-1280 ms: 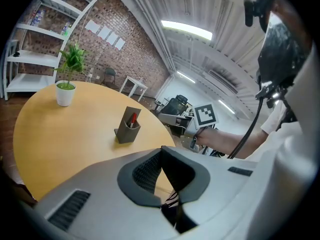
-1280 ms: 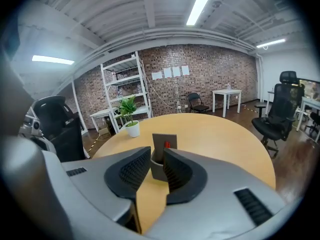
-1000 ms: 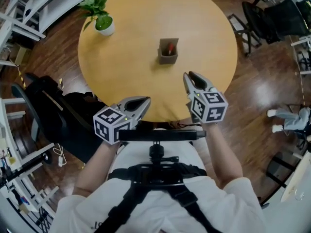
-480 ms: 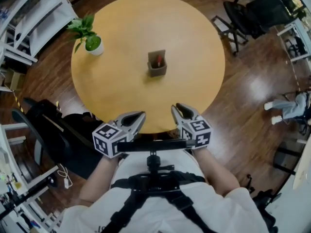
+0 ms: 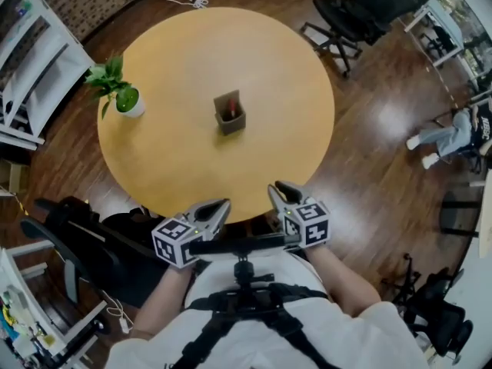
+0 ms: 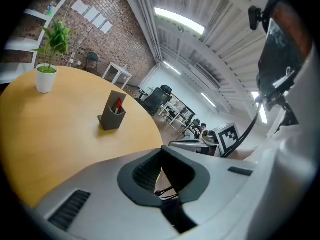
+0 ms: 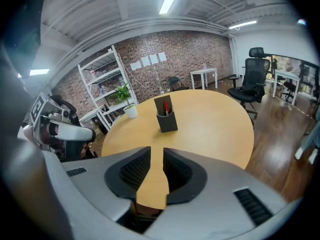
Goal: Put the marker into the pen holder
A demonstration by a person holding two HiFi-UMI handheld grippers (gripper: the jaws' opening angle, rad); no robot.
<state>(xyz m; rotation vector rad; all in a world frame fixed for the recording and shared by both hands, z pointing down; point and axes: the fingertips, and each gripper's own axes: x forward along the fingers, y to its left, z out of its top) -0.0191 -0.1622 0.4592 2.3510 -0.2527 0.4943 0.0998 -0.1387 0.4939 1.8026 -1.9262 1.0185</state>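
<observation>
Marker [image 5: 228, 111] in pen holder [image 5: 231, 124], table [image 5: 173, 156] centre; left gripper [image 5: 222, 205] closed, right gripper [image 5: 278, 187] parted, near edge.

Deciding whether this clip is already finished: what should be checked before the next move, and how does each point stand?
1. Marker inside the pen holder: ok, its red end shows above the rim.
2. Pen holder upright on the table: ok.
3. Right tool empty: ok, jaws apart, with only tabletop seen between them.
4. Left tool empty: ok, jaw tips meet with nothing between.
5. Both tools away from the holder: ok, they hang at the table's near edge.
6. Potted plant out of the way: ok, it stands apart, near the left edge.
</observation>
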